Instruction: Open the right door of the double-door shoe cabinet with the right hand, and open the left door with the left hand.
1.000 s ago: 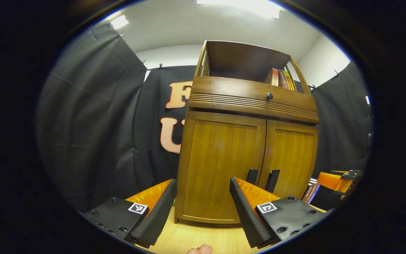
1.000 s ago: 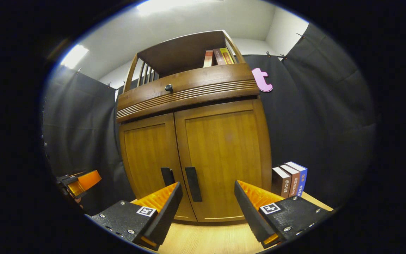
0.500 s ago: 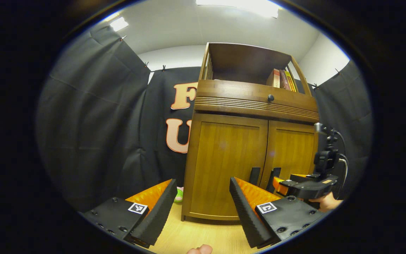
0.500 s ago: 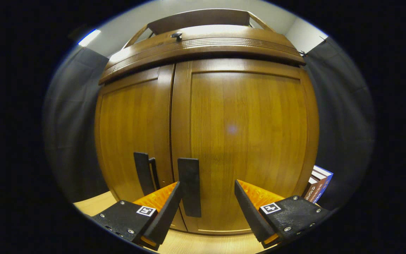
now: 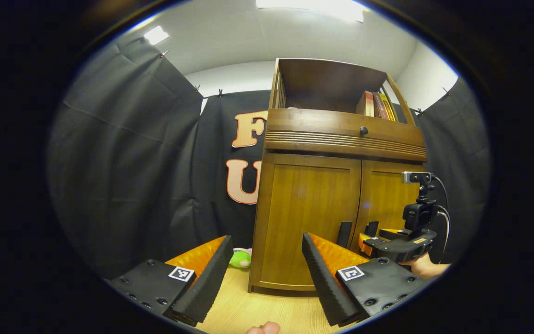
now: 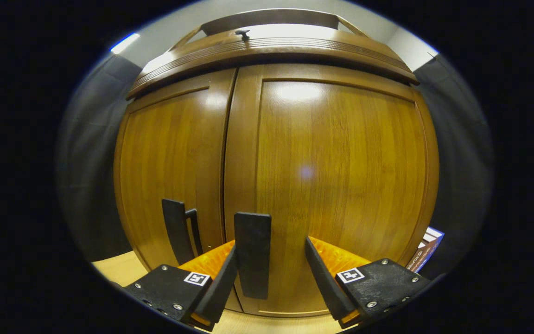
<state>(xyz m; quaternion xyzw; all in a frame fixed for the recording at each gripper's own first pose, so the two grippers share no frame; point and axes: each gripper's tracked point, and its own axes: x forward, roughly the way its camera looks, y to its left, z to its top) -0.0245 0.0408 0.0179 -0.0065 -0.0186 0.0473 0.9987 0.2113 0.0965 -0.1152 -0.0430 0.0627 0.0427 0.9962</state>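
Grained wooden right door (image 6: 332,185) sits shut; its flat rectangular bar handle (image 6: 252,260) stands between the spread, ridged fingers of the right gripper (image 6: 269,269). Left gripper (image 5: 267,269) open, well back.

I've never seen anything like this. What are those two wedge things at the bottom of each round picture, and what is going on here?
There is no robot: a person holds a hand-held claw in each hand, and a camera rides on each. The wedges are each claw's own two fingers. Both face a brown wooden double-door shoe cabinet standing on a pale wooden floor; its doors look closed. In the right gripper view, the right claw is open, with the right door's flat black handle between its fingers, not squeezed. In the left gripper view, the left claw is open, farther back, holding nothing. A small green soft toy lies beside the cabinet.
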